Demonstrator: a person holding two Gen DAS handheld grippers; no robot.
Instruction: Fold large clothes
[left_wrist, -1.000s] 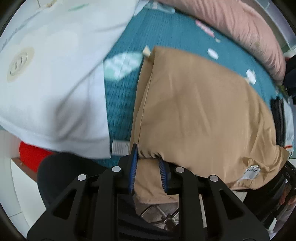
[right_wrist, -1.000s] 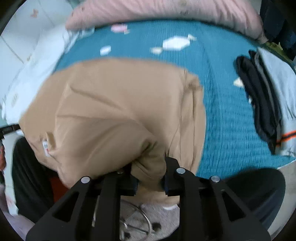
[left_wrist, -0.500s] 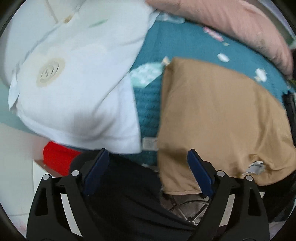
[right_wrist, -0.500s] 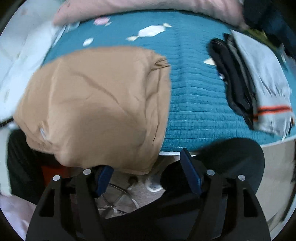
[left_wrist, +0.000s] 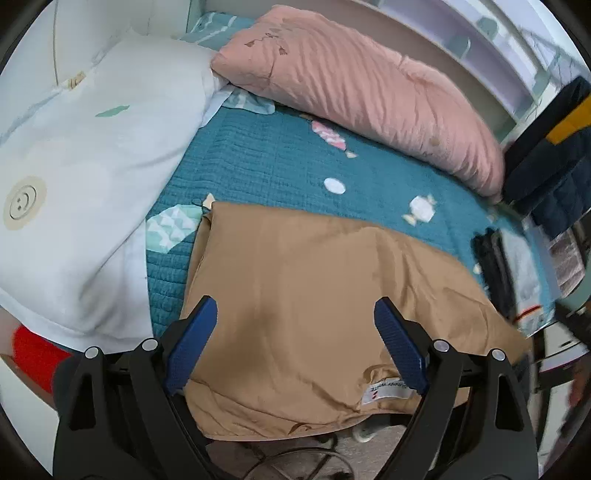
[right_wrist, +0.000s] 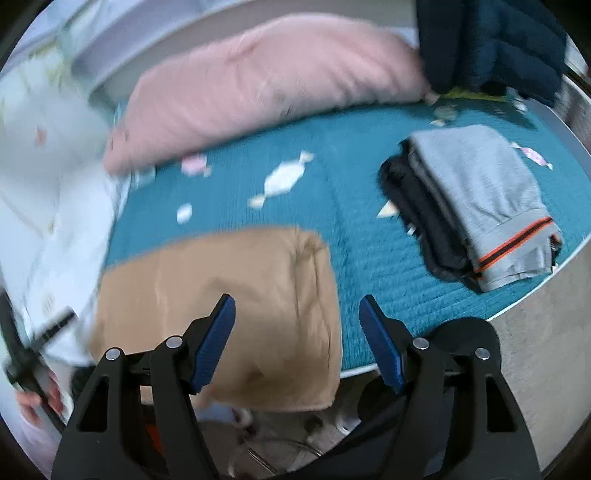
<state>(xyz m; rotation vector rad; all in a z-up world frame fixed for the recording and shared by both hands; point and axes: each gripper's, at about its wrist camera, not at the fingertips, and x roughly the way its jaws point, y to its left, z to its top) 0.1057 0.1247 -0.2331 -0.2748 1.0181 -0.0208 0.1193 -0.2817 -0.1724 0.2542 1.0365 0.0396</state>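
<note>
One folded tan garment (left_wrist: 325, 295) is lying on the bed; left gripper (left_wrist: 295, 339) and right gripper (right_wrist: 297, 332) are hovering tilted down, jaws just opened, gripping nothing.

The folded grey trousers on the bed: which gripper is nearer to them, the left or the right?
Right. The right gripper hangs beside the grey trousers. The left gripper is over the tan garment, with them at its view's far edge.

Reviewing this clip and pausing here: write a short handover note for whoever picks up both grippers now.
Left gripper: open, nothing held; fingers just opened off the cloth.
Right gripper: open, nothing held; likewise just released.
Tan garment: folded, lying at the near edge of the teal bedspread, partly overhanging it.
Folded grey and dark clothes: stacked to its right.
Done: tan piece looks folded.
Left: possibly square it up or move it to the stack.
</note>
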